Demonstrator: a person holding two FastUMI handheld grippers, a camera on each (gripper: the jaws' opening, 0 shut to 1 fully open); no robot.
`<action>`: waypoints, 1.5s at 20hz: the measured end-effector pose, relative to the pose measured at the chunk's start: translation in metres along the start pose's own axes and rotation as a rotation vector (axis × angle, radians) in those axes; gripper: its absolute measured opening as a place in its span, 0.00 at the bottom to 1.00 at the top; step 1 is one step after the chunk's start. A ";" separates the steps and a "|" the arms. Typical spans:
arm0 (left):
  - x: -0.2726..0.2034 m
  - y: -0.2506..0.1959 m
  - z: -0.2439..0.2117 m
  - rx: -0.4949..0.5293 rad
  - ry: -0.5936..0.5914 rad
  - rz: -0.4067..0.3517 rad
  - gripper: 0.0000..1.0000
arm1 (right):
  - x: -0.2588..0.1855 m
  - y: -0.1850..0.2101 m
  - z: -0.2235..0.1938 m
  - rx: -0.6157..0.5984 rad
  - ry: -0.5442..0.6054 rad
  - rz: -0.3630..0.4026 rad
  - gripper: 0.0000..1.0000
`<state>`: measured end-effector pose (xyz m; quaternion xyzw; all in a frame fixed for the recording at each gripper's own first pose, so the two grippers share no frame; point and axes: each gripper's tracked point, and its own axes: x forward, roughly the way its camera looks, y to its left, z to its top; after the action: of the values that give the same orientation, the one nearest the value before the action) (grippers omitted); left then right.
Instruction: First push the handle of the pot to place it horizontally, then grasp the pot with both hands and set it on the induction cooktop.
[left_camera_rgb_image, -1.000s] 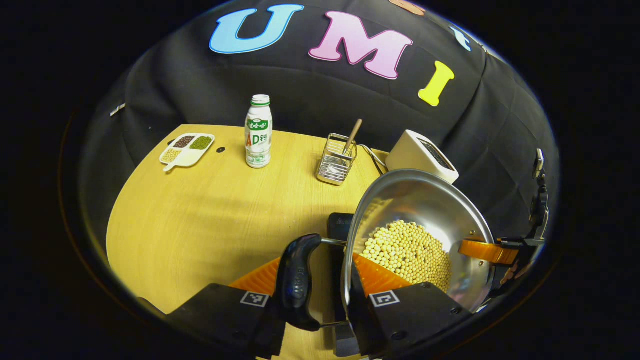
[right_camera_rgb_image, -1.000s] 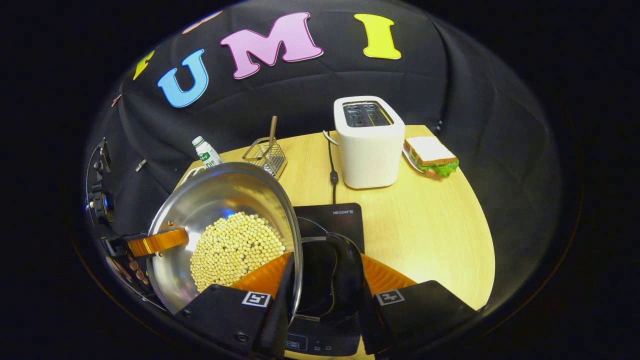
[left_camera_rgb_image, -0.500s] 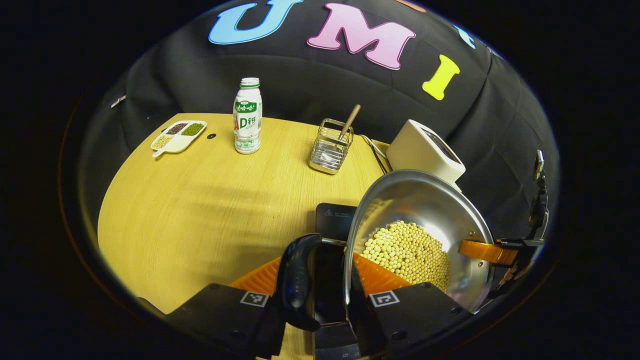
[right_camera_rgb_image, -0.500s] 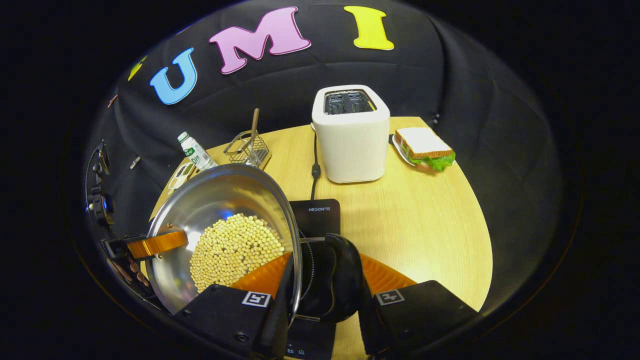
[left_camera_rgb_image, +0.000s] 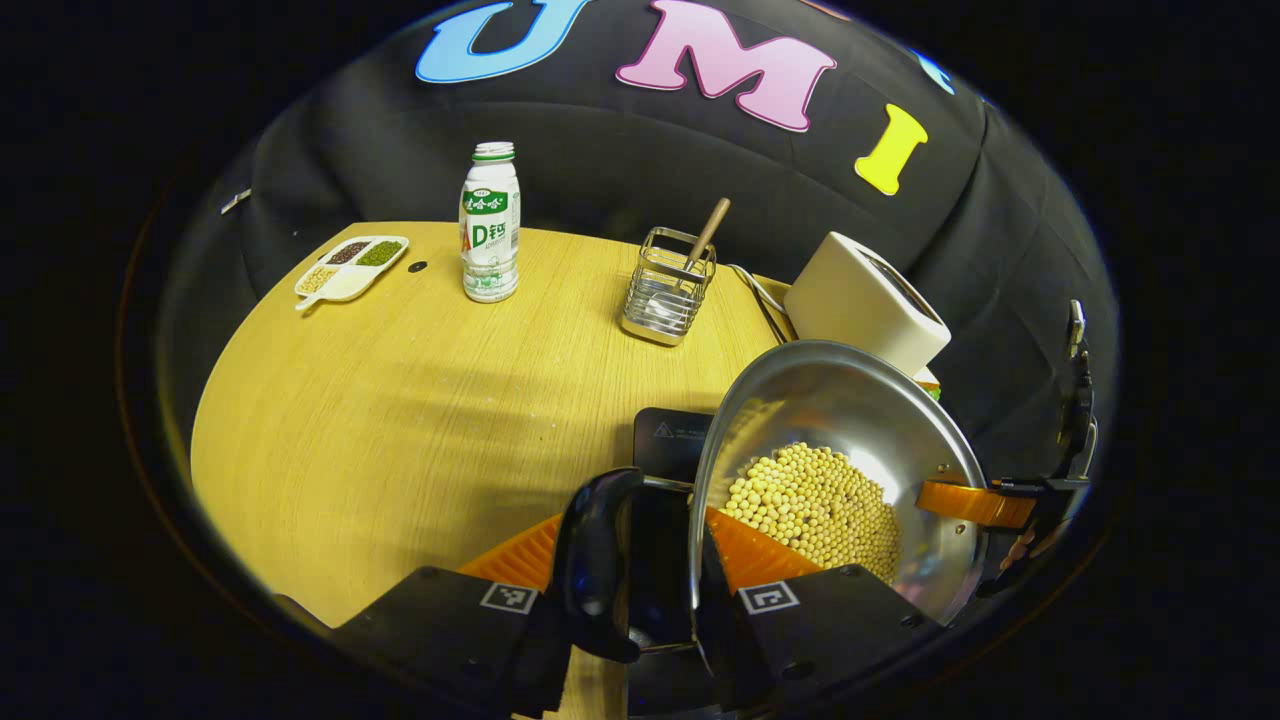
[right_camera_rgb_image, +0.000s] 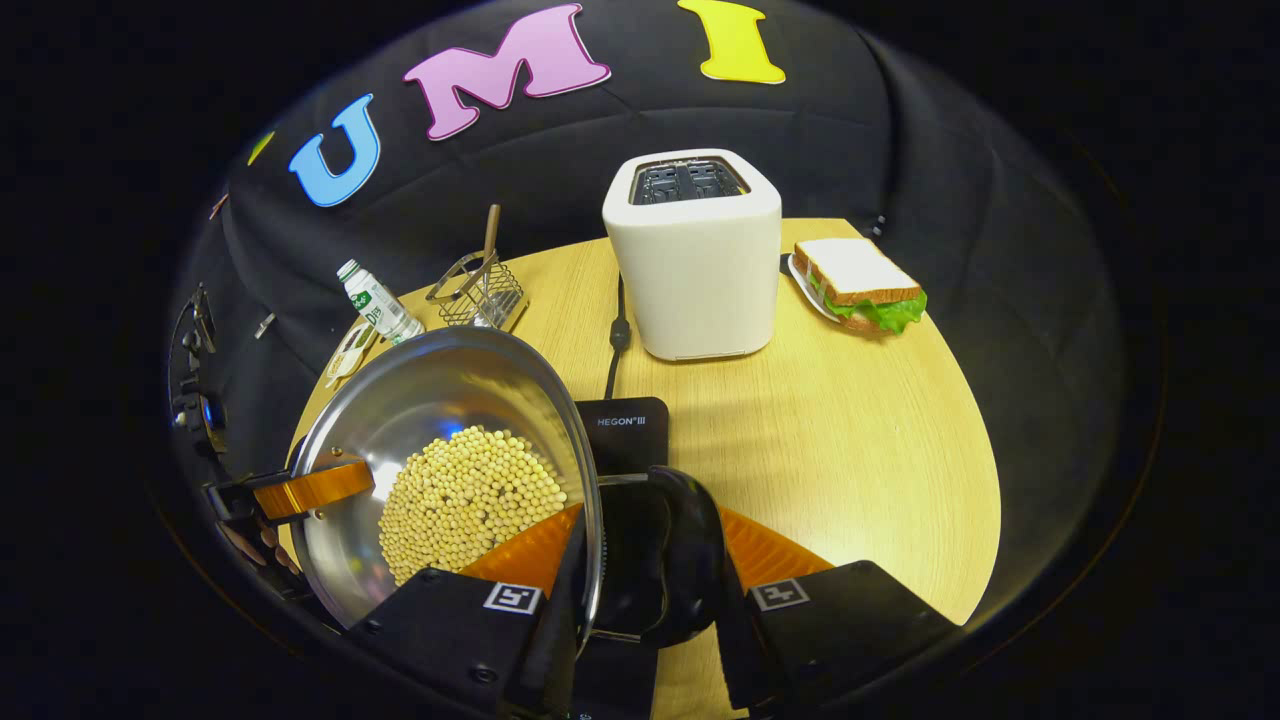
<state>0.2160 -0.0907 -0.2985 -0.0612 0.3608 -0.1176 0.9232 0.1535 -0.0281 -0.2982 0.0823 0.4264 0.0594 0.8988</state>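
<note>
Both grippers clamped on pot (left_camera_rgb_image: 850, 430): left gripper (left_camera_rgb_image: 640, 560) on one black handle (left_camera_rgb_image: 592, 560), right gripper (right_camera_rgb_image: 645, 560) on other. Pot full of beans (right_camera_rgb_image: 465, 500), hanging over cooktop (right_camera_rgb_image: 625, 430).

The right gripper (right_camera_rgb_image: 640, 590) clamps the black handle (right_camera_rgb_image: 668, 560) of the bean-filled steel pot (right_camera_rgb_image: 440, 400) above the induction cooktop (right_camera_rgb_image: 625, 430), with the toaster (right_camera_rgb_image: 693, 255) and sandwich (right_camera_rgb_image: 862, 285) behind on the table (right_camera_rgb_image: 860, 450).
</note>
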 end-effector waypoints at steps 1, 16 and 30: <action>0.002 0.000 -0.002 0.000 -0.004 -0.002 0.58 | 0.002 -0.001 -0.002 -0.001 0.006 -0.002 0.61; 0.004 0.000 -0.013 -0.040 0.030 0.001 0.63 | 0.003 -0.002 -0.001 0.001 -0.026 0.022 0.62; -0.041 0.006 -0.014 -0.014 0.007 0.118 0.96 | -0.054 -0.019 -0.001 0.013 -0.111 -0.102 0.99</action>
<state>0.1786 -0.0749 -0.2832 -0.0459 0.3678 -0.0608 0.9268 0.1195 -0.0560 -0.2621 0.0694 0.3801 0.0063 0.9223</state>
